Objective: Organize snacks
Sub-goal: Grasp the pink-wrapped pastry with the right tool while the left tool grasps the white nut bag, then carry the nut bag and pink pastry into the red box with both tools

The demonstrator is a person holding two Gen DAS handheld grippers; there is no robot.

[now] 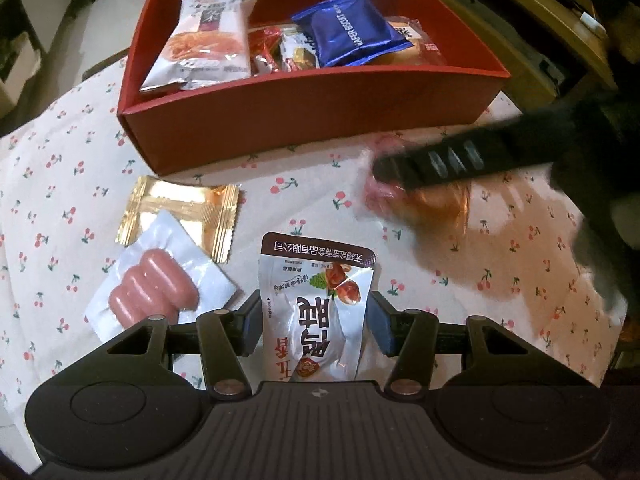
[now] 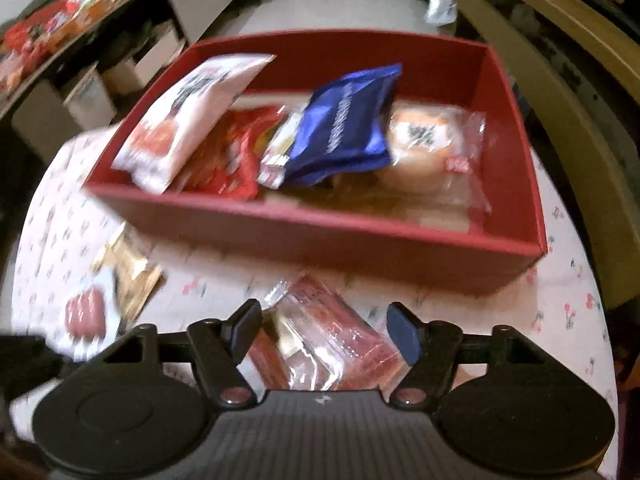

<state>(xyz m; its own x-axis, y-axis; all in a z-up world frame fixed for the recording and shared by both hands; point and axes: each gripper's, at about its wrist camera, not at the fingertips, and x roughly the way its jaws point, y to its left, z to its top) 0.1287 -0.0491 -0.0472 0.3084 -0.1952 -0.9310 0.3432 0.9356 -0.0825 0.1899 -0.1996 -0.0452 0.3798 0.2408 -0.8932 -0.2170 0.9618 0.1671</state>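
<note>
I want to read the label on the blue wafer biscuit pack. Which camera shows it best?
The left wrist view: the blue wafer biscuit pack lies sharp in the red box, its white lettering legible. The right wrist view shows the same pack closer but motion-blurred, so its print cannot be read.

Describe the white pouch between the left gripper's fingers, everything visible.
The white pouch is a glossy plastic sachet with a dark brown band along its far end, large dark Chinese characters, and a picture of brown meat pieces on a green leaf. It looks sealed and slightly puffed. It lies flat on the cherry-print tablecloth, lengthwise along the left gripper, print upside down to that camera. The open fingers flank its sides; actual contact cannot be confirmed. Its near end is hidden under the gripper body.
</note>
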